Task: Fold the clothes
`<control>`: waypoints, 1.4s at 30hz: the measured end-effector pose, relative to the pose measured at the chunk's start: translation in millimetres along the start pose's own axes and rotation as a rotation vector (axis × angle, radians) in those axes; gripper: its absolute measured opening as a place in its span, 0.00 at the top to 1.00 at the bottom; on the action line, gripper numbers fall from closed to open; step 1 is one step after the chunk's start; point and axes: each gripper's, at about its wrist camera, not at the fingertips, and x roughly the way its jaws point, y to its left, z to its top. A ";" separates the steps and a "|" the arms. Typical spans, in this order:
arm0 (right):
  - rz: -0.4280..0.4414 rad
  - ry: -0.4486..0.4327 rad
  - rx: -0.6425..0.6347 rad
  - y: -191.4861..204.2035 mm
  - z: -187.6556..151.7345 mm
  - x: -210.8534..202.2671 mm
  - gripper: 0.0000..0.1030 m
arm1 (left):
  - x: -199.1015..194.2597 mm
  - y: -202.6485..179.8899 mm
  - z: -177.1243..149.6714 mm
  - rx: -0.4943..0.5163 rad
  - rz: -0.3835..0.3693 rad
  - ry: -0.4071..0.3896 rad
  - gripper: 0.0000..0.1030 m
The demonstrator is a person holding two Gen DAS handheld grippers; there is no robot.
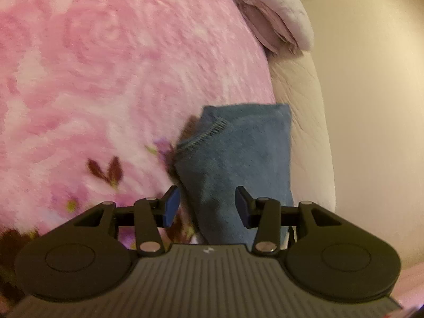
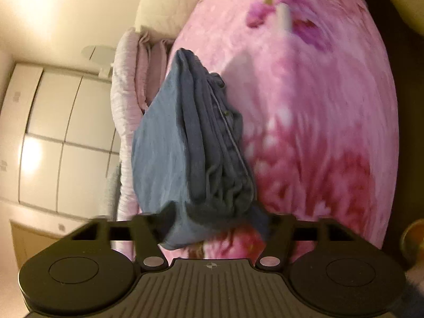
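Observation:
A folded blue garment (image 1: 238, 153) lies on a pink floral blanket (image 1: 106, 79) near the bed's edge. My left gripper (image 1: 206, 206) is open, its blue pads (image 1: 171, 206) apart just above the garment's near end, holding nothing. In the right wrist view the same blue garment (image 2: 190, 137) is a thick folded bundle whose near end sits between my right gripper's (image 2: 220, 225) fingers. The bundle covers the fingertips, so I cannot see whether they press it.
Folded pale pink and lilac bedding (image 1: 275, 18) lies at the blanket's far edge, also in the right wrist view (image 2: 132, 84). A cream mattress edge (image 1: 299, 100) borders the blanket (image 2: 318, 106). White cabinet doors (image 2: 58, 137) stand beyond the bed.

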 end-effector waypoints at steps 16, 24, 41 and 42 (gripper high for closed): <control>-0.114 0.037 -0.067 11.9 52.0 19.5 0.55 | -2.4 -4.7 -14.5 0.150 0.002 0.035 0.61; -0.275 -0.020 -0.548 78.4 28.1 -4.6 0.49 | -15.3 -35.9 -10.2 0.342 0.040 -0.012 0.63; -0.270 -0.084 -0.710 127.1 71.0 28.9 0.49 | 70.8 -147.7 18.1 0.718 0.011 0.060 0.69; -0.264 -0.084 -0.702 127.9 76.7 31.5 0.49 | 75.4 -150.4 24.5 0.712 0.006 0.059 0.69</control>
